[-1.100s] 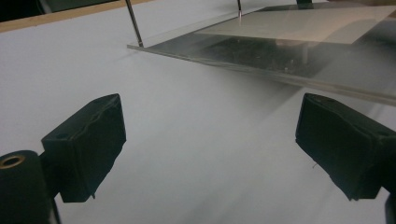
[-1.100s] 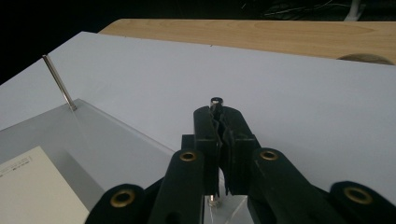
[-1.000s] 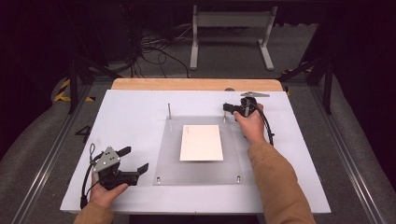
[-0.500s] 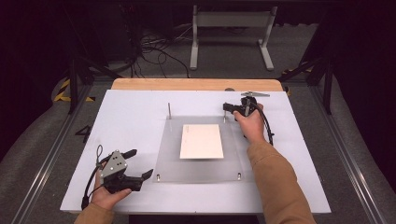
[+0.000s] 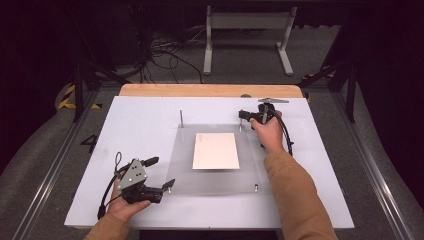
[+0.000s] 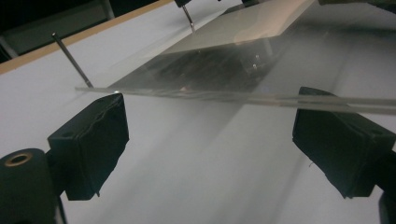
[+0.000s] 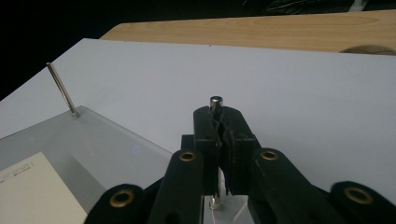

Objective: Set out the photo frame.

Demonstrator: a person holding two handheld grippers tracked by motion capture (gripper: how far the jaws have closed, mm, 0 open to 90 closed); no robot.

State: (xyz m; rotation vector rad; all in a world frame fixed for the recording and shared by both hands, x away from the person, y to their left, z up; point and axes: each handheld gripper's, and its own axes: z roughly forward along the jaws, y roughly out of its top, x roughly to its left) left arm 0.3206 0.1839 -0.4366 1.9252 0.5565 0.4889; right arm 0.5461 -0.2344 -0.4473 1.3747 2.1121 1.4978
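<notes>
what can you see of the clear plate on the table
The clear plate is a square sheet, acrylic by its look, lying flat mid-table over a cream card. Thin metal pins stand at its corners; the right hand-held gripper is shut on the far right pin. The open left hand-held gripper faces its near left edge.

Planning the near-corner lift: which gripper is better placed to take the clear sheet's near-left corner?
Left. The left gripper sits open at the clear sheet near-left edge; the right gripper is shut on the far-right metal pin.
</notes>
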